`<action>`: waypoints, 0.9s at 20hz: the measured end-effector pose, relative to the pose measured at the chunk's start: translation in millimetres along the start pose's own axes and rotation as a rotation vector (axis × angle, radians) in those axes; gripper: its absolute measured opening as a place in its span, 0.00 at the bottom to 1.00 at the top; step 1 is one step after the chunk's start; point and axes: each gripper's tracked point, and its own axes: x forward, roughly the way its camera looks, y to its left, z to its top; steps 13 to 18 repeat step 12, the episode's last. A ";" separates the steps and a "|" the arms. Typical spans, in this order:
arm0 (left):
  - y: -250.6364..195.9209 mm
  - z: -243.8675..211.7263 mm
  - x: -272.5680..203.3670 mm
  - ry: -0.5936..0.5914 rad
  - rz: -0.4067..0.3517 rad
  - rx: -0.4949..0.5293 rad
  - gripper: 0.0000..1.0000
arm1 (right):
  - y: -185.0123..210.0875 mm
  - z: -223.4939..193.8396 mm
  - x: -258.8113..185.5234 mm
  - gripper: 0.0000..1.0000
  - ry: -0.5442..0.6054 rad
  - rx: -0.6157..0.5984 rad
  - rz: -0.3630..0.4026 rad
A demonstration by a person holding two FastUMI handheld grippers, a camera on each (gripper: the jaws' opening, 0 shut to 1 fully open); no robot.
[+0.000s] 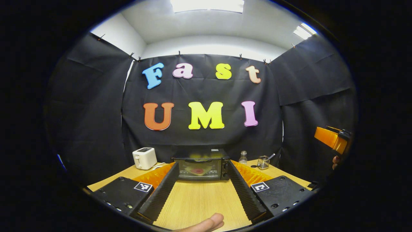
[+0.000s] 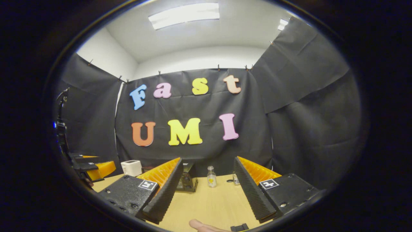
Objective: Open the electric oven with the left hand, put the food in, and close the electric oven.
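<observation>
1. Left tool (image 1: 203, 190) is hovering with fingers apart, empty, aiming straight at the electric oven (image 1: 202, 168) at the worktop's (image 1: 199, 206) far edge; its door looks closed, food (image 1: 198, 170) sitting inside.
2. Right tool (image 2: 208, 193) is hanging spread, empty, right of the oven, likely standing clear.

On the table (image 1: 199, 201), the toaster (image 1: 144, 158) stands left of the oven (image 1: 201, 164), the bottle (image 1: 243, 158) right.

Staged recording booth, not a real kitchen: black cloth walls (image 1: 83, 106) clipped up on three sides, ceiling light panels (image 1: 206, 5), wooden bench (image 1: 199, 203) with toaster (image 1: 144, 158) and small electric oven (image 1: 201, 168).
</observation>
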 end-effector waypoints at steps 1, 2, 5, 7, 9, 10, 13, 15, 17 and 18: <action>1.7 0.5 0.8 -0.002 0.002 0.000 0.95 | -2.0 -1.7 2.5 0.95 0.007 0.000 -0.010; 2.0 -1.4 1.7 0.000 0.000 -0.005 0.95 | -3.9 -3.8 3.6 0.96 0.013 0.001 -0.022; -0.3 -3.1 3.8 0.011 -0.017 -0.011 0.95 | -4.5 -7.8 9.1 0.96 0.027 0.012 -0.026; -0.4 -5.6 4.4 0.020 -0.023 -0.007 0.95 | -4.9 -11.0 11.9 0.95 0.036 0.023 -0.025; -6.0 -8.4 6.0 0.030 -0.041 -0.007 0.95 | -3.3 -14.5 14.5 0.95 0.046 0.030 -0.019; -9.0 -6.8 5.9 0.030 -0.048 -0.005 0.95 | -2.3 -16.5 14.8 0.95 0.051 0.032 -0.014; -13.0 -5.9 5.2 0.028 -0.061 0.008 0.95 | -5.3 -17.9 15.5 0.95 0.054 0.036 -0.020; -13.0 -5.9 5.2 0.028 -0.061 0.008 0.95 | -5.3 -17.9 15.5 0.95 0.054 0.036 -0.020; -13.0 -5.9 5.2 0.028 -0.061 0.008 0.95 | -5.3 -17.9 15.5 0.95 0.054 0.036 -0.020; -13.0 -5.9 5.2 0.028 -0.061 0.008 0.95 | -5.3 -17.9 15.5 0.95 0.054 0.036 -0.020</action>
